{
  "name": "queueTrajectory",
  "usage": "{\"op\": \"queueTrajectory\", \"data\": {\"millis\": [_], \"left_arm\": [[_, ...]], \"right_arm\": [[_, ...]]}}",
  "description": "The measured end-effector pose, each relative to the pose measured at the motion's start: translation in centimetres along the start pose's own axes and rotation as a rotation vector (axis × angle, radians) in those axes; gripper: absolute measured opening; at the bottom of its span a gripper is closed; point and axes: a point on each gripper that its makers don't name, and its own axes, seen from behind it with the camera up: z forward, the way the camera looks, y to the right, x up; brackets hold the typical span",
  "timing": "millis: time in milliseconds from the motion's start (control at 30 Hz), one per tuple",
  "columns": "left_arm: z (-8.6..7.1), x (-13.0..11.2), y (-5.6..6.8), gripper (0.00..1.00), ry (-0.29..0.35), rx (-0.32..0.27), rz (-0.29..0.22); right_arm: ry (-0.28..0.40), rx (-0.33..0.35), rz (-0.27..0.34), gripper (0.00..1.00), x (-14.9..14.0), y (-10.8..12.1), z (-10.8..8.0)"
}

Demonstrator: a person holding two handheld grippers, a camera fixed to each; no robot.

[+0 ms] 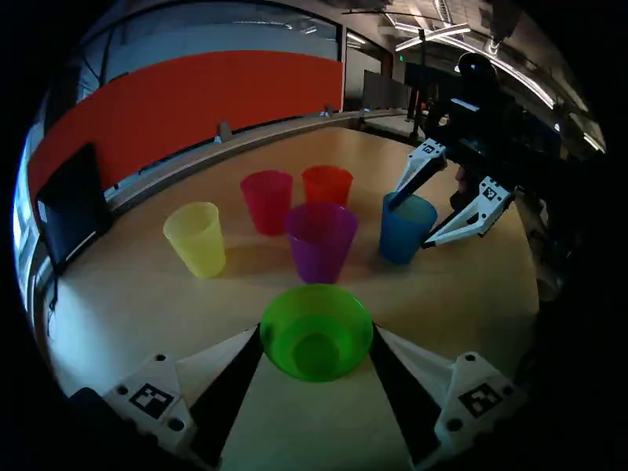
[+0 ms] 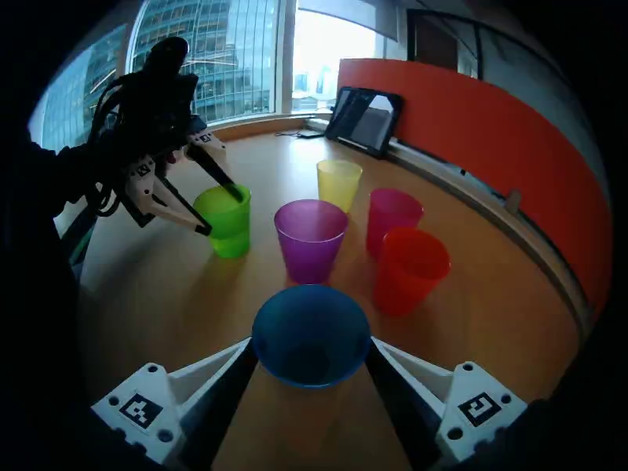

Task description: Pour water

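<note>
Pale wooden table (image 1: 471, 298) under everything, with an orange wall panel (image 1: 196, 102) along its far edge, a dark tablet (image 2: 365, 118) propped near that edge, and tall windows (image 2: 212, 55) beyond.

Six plastic cups standing upright on the wood. Nearest in the left gripper view: green cup (image 1: 316, 334), set squarely between the two fingers of the left gripper (image 1: 316, 339), one finger against each side of its wall. Clenched on that cup, mouth open toward the camera, base on the table as seen from the right gripper view. Contents impossible to tell.

Just past it, purple cup (image 1: 321, 239) in the middle of the group. Yellow cup (image 1: 196, 238) off to its left. Pink cup (image 1: 267, 200) and red cup (image 1: 327, 184) side by side behind it, close but apart.

To the right of the purple one, blue cup (image 1: 407, 228), held likewise by the right gripper (image 1: 408, 225): one finger at the left of the rim, the other low against the right side. In the right gripper view, same blue cup wedged between the white fingers, both touching its wall. Closed on it, not released. Upright, untilted, base on the table.

Green and blue cups apart, with the purple cup near both.
</note>
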Motion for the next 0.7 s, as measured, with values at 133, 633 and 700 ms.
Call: {"op": "queueTrajectory", "data": {"millis": [133, 633, 700], "left_arm": [[0.0, 0.0, -0.1, 0.94, -0.001, -0.005, -0.018], [-1.3, -1.7, -0.4, 0.97, -0.029, 0.024, -0.015], [-1.8, -2.0, -0.4, 0.97, -0.031, 0.031, -0.018]], "right_arm": [[-0.002, 0.005, 0.012, 1.00, 0.0, -0.2, 0.0], [0.004, -0.026, 0.029, 1.00, -0.5, -0.2, -1.6], [0.006, -0.034, 0.032, 1.00, -0.8, -0.2, -2.0]]}}
